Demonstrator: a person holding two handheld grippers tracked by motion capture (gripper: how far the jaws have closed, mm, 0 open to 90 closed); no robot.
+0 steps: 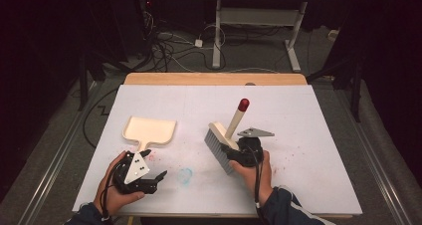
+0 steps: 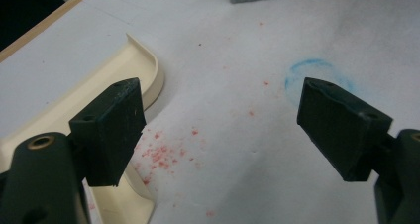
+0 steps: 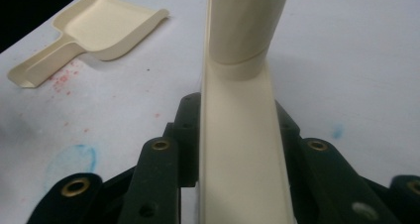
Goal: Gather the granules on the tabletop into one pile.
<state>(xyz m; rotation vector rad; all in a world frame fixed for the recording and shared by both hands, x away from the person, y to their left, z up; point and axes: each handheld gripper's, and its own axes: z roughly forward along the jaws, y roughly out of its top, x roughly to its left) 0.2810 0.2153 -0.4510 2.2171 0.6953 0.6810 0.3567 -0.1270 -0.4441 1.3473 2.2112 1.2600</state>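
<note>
A cream dustpan (image 1: 149, 129) lies flat on the white table, its short handle pointing toward my left gripper (image 1: 157, 172). That gripper stands open just right of the dustpan's handle (image 2: 106, 92), with nothing between its jaws (image 2: 223, 97). A hand brush (image 1: 222, 143) with a cream back, grey bristles and a red-tipped handle (image 1: 243, 104) stands tilted in my right gripper (image 1: 234, 153). The right gripper (image 3: 237, 117) is shut on the brush's cream back (image 3: 242, 159). The dustpan (image 3: 104, 28) lies off to the upper left in the right gripper view.
Red crumbs (image 2: 163, 155) are scattered by the dustpan's handle, and more lie right of the brush (image 1: 281, 155). A blue smear (image 1: 185, 175) marks the table between the hands. Beyond the wooden far edge (image 1: 214, 78) are floor cables and a desk frame (image 1: 259, 21).
</note>
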